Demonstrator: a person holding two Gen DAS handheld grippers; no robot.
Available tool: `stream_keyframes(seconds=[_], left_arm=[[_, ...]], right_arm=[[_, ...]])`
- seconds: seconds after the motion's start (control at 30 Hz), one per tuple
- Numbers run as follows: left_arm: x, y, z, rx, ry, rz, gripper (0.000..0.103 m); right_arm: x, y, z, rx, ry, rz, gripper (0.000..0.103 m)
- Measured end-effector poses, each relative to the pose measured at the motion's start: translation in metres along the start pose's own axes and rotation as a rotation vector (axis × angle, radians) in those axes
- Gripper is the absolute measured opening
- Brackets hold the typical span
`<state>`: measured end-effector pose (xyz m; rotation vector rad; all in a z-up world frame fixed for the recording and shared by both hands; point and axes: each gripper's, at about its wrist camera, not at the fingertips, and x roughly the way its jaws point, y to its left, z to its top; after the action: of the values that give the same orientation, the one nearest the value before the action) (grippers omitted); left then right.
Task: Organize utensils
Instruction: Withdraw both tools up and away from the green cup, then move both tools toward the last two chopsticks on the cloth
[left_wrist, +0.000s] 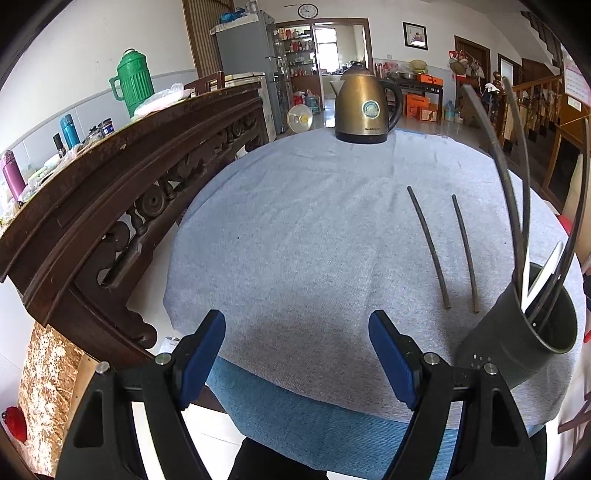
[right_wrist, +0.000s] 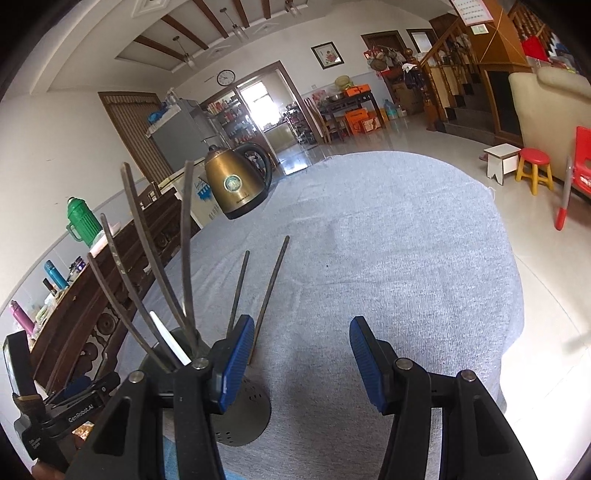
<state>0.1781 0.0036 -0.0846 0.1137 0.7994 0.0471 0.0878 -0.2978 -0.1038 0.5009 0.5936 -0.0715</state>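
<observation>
Grey cloth (left_wrist: 295, 229) covered our table. Two chopsticks (left_wrist: 428, 247) lay right of centre, just beside the holder (left_wrist: 517, 332) at lower right. We held both the left gripper (left_wrist: 297, 354) and right gripper (right_wrist: 301, 354) wide and empty. A careless reach could tip the holder.

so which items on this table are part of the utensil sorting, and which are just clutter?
Part of the job:
- two dark chopsticks lying loose on the grey cloth
- dark holder cup, already holding several chopsticks and a white utensil
- left gripper and right gripper, both open and empty

Just lying about:
- brass kettle
- green thermos on the wooden sideboard
</observation>
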Motion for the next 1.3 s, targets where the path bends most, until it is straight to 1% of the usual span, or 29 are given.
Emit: stream_keyframes(seconds=[0.23, 0.4, 0.6, 0.77, 0.93, 1.03, 1.13, 1.3], left_arm=[[0.017, 0.001, -0.004, -0.001, 0.036, 0.006, 0.080], [0.030, 0.005, -0.004, -0.011, 0.059, 0.011, 0.080], [0.038, 0.006, 0.006, -0.002, 0.054, 0.017, 0.080], [0.052, 0.007, 0.019, 0.016, 0.054, 0.029, 0.080], [0.074, 0.012, 0.039, 0.031, 0.082, 0.019, 0.080], [0.090, 0.015, 0.056, 0.031, 0.095, 0.019, 0.080], [0.103, 0.015, 0.073, 0.028, 0.109, 0.001, 0.080], [0.125, -0.002, 0.099, 0.053, 0.138, -0.048, 0.080]], right_arm=[[0.014, -0.007, -0.005, 0.019, 0.030, -0.006, 0.057], [0.020, -0.010, -0.004, 0.020, 0.034, -0.008, 0.057], [0.032, -0.013, 0.014, 0.046, 0.035, 0.018, 0.057], [0.050, -0.015, 0.032, 0.062, 0.067, 0.043, 0.057], [0.081, -0.017, 0.056, 0.050, 0.115, 0.055, 0.057], [0.107, -0.019, 0.072, 0.060, 0.159, 0.066, 0.057], [0.136, -0.018, 0.086, 0.062, 0.202, 0.090, 0.057], [0.191, -0.007, 0.101, 0.031, 0.289, 0.103, 0.057]])
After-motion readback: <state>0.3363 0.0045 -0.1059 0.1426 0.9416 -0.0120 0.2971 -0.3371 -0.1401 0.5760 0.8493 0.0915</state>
